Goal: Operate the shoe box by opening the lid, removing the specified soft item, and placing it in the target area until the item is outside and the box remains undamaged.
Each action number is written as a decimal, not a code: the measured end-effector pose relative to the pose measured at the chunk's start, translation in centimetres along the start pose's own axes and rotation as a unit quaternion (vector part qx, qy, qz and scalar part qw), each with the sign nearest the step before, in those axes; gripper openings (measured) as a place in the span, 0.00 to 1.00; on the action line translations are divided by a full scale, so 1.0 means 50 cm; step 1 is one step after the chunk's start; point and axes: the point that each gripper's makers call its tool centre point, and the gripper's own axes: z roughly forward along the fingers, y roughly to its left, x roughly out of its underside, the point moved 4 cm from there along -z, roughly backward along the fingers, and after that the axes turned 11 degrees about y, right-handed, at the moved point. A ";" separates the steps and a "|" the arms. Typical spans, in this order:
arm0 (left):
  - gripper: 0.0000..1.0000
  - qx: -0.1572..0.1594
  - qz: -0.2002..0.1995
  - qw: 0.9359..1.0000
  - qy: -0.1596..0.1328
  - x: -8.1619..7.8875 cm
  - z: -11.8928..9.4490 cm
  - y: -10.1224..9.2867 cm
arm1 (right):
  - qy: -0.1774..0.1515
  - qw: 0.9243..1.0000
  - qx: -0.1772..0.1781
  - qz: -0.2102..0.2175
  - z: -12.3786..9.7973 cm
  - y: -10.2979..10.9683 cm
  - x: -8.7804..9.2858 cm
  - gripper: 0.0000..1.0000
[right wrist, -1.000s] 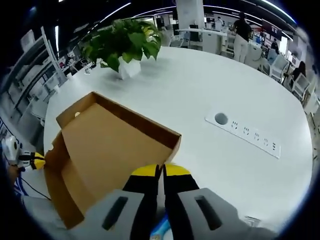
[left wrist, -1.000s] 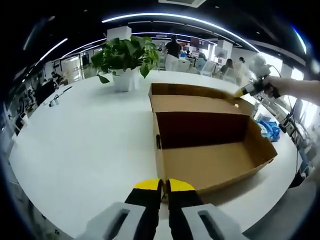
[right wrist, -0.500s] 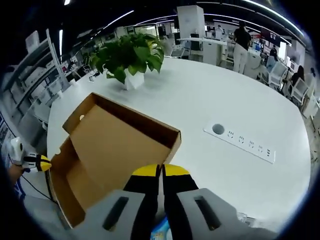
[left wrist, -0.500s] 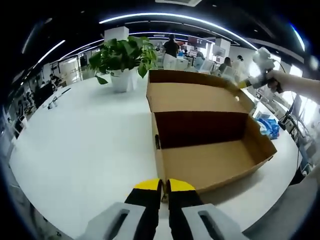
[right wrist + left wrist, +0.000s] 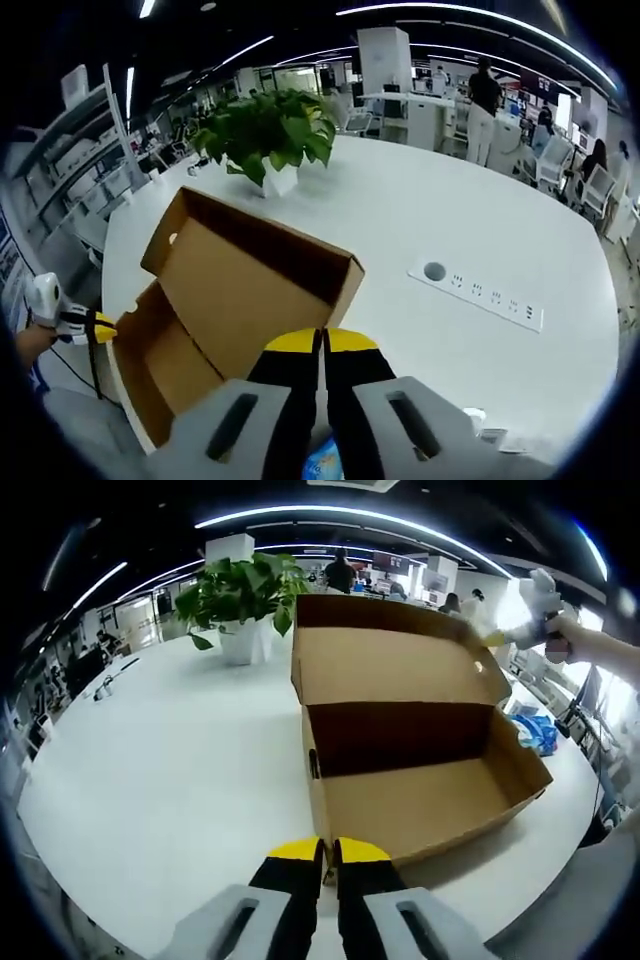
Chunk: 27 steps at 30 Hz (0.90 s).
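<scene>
Cardboard shoe box (image 5: pixel 420 770) (lid up) beyond left gripper (image 5: pixel 327 851)

The cardboard lid (image 5: pixel 400 660) of the shoe box (image 5: pixel 420 780) has swung up from lying nearly flat behind the box a second ago to standing well raised on its hinge. The right gripper (image 5: pixel 495 637), at the lid's far corner, has risen with it. In the right gripper view, the lid (image 5: pixel 250 275) now tilts steeper.

I count one open cardboard shoe box (image 5: pixel 410 750), one potted plant (image 5: pixel 243 600), one white worktop (image 5: pixel 170 750), and one power strip (image 5: pixel 490 297).
</scene>
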 end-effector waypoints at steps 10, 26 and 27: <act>0.04 0.006 -0.004 1.000 -0.005 0.001 -0.001 0.000 | -0.025 0.999 0.001 -0.019 -0.040 0.025 0.010 0.00; 0.04 0.012 -0.004 1.000 -0.013 0.001 -0.002 0.001 | -0.065 0.998 0.000 -0.014 -0.089 0.063 0.042 0.00; 0.05 0.012 -0.004 1.000 -0.013 0.001 -0.002 0.001 | -0.069 0.998 0.002 -0.014 -0.092 0.066 0.045 0.00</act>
